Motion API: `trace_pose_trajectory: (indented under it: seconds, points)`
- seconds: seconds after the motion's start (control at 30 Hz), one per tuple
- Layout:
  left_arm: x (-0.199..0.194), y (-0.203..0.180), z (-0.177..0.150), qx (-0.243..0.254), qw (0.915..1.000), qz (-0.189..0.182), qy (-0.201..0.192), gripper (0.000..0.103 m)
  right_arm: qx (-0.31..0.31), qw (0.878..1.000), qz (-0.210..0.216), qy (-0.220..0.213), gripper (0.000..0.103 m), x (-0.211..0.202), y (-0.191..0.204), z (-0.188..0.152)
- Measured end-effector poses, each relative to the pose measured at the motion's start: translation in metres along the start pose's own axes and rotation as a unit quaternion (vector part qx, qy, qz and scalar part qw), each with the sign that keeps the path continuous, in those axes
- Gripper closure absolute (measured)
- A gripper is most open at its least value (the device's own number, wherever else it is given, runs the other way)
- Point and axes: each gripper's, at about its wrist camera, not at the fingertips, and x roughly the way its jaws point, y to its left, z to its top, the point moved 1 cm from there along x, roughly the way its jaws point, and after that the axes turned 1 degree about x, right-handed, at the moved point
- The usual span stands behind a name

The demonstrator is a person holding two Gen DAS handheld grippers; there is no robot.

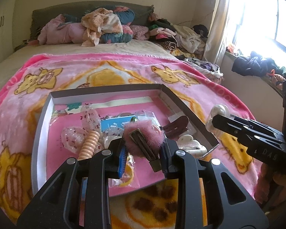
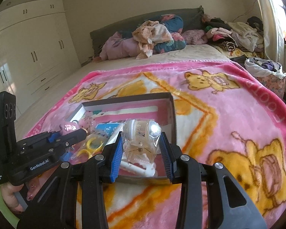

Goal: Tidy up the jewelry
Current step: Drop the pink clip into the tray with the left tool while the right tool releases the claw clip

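Pink fluffy clip (image 1: 144, 137) clamped in left tool (image 1: 143, 152), clear claw clip (image 2: 141, 141) gripped by right tool (image 2: 143, 152) (both over tray (image 1: 40, 133))

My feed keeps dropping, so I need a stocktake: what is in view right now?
Box: one, grey, pink-lined, on the blanket.
Blanket: one, pink with yellow bears, on the bed.
Fluffy hair clip: one, pink, in the left tool.
Clear claw clip: one, see-through, in the right tool.
Dark claw clip: one, maroon, in the box.
Ribbed clip: one, peach, in the box.
Clothes: a pile, mixed colours, at the head of the bed.
Wardrobe: one, cream, by the wall.
Left tool: black, gripping.
Right tool: black, gripping.
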Motion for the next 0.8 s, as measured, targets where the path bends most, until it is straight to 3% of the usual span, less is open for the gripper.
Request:
trace_pose_trajectory:
  seconds: [0.8]
  points:
    - [0.047,0.005,-0.004,0.006,0.9990,0.017,0.040,0.082,-0.002,0.999,-0.014,0.044,0.067,0.057,-0.017,0.001]
